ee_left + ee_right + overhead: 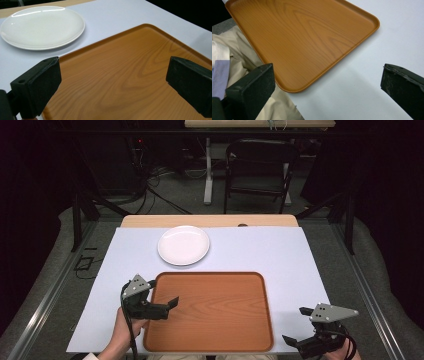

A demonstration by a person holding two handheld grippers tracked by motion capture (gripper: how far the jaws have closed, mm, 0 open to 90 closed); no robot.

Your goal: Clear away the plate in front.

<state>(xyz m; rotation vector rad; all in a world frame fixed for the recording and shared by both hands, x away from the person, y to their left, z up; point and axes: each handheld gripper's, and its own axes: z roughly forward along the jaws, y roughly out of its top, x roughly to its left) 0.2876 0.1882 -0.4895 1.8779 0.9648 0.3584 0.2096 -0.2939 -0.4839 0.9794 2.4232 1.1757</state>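
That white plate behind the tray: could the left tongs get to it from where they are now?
Probably yes. The left tongs hover open over the near left corner of the wooden tray, which is bare, and the white plate lies just beyond the tray's far edge with nothing between. It would take only a forward reach.

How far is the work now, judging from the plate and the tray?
Nothing looks done yet: the white plate sits on the table beyond the wooden tray, which is bare. Nothing is in hand; the left claw over the tray's left edge and the right claw are open. Any moving remains.

White table [280,255], wooden tray [210,312], white plate [183,245]
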